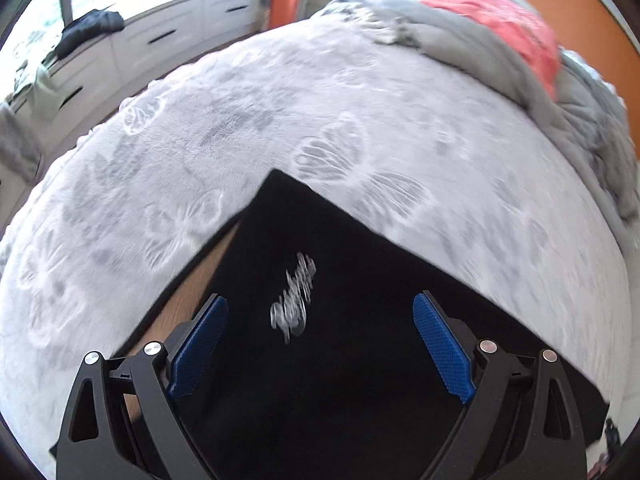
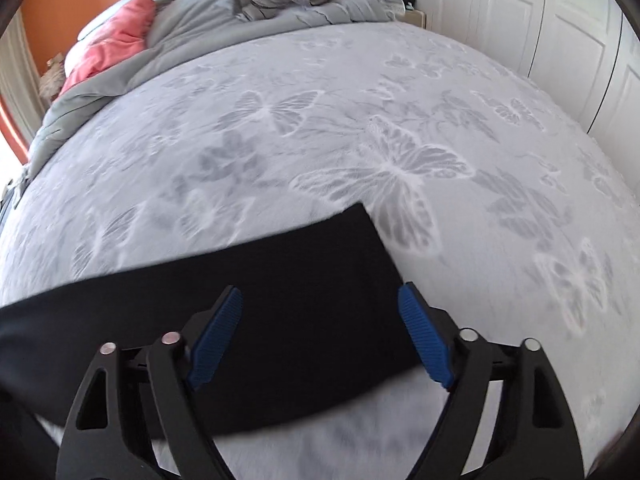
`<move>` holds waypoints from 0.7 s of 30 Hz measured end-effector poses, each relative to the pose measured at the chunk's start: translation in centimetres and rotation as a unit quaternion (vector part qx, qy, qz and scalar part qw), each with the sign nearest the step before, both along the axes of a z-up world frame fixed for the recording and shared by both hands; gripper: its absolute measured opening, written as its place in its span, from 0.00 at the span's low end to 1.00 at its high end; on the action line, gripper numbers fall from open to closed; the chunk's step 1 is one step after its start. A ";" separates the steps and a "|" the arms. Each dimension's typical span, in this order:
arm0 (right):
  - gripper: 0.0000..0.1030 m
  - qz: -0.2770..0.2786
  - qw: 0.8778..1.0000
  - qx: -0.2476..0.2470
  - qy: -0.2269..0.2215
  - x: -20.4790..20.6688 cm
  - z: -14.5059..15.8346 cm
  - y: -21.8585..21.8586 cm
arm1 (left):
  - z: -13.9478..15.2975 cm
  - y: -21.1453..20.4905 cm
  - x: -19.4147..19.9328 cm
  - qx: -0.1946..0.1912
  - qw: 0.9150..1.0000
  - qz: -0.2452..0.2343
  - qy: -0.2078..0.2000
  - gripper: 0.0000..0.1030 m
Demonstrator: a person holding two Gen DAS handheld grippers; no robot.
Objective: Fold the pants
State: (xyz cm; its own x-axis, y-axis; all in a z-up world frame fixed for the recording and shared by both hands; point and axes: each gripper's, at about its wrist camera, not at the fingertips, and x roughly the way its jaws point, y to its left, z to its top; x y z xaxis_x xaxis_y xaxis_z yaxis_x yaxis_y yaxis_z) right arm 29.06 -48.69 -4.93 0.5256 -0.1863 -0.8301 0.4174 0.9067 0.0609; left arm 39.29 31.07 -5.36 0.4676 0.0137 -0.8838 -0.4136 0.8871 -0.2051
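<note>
Both jaws wide, holding nothing: left gripper (image 1: 320, 344), right gripper (image 2: 320, 334). I see the black logo-printed pants (image 1: 340, 300) flat on the pale butterfly-patterned bedspread (image 1: 360, 92), near edge. Risk: grabbing one layer only, fold skews.

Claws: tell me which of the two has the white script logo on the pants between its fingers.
The left claw. The white script logo on the black pants lies between its open blue fingers. The right claw hangs over plain black fabric only.
</note>
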 end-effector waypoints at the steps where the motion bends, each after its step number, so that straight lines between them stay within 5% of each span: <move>1: 0.89 -0.005 1.000 0.000 0.005 1.0 -0.7 -0.6 | -0.9 0.5 1.7 0.007 1.000 0.006 0.009 0.89; 6: 0.89 0.003 1.000 -0.005 -0.002 3.2 -2.4 -1.0 | -2.8 -0.6 5.2 0.081 0.996 -0.005 0.028 0.88; 8: 0.61 0.012 1.000 -0.007 -0.017 3.0 -2.0 -0.5 | -3.0 -1.4 5.8 0.119 0.992 -0.017 0.028 0.81; 9: 0.45 0.018 1.000 -0.005 -0.022 2.8 -1.7 -0.3 | -2.9 -1.6 5.7 0.128 0.991 -0.019 0.025 0.69; 10: 0.14 0.030 0.999 0.015 -0.026 2.6 -1.5 -0.3 | -2.6 -1.5 5.6 0.122 0.992 -0.019 0.022 0.55; 11: 0.14 0.033 0.999 0.023 -0.034 2.3 -0.8 -0.1 | -2.2 -1.4 5.3 0.110 0.994 -0.018 0.021 0.43; 12: 0.14 0.038 0.998 0.012 -0.041 2.0 0.0 0.1 | -1.4 -1.1 4.8 0.090 0.996 -0.014 0.018 0.13; 15: 0.13 0.052 0.996 -0.002 -0.075 -0.7 3.9 1.2 | 0.9 0.0 3.2 0.049 0.999 -0.005 0.002 0.11; 21: 0.13 0.098 0.985 -0.010 -0.142 -8.9 12.4 3.0 | 10.6 0.4 -5.6 0.000 0.996 -0.045 -0.079 0.11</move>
State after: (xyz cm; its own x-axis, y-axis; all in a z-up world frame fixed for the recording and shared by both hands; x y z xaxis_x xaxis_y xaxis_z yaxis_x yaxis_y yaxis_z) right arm 20.13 -45.73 7.48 0.7634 -0.0734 -0.6417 0.2035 0.9702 0.1312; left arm 33.68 31.45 5.27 0.5997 -0.0341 -0.7995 -0.2954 0.9191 -0.2608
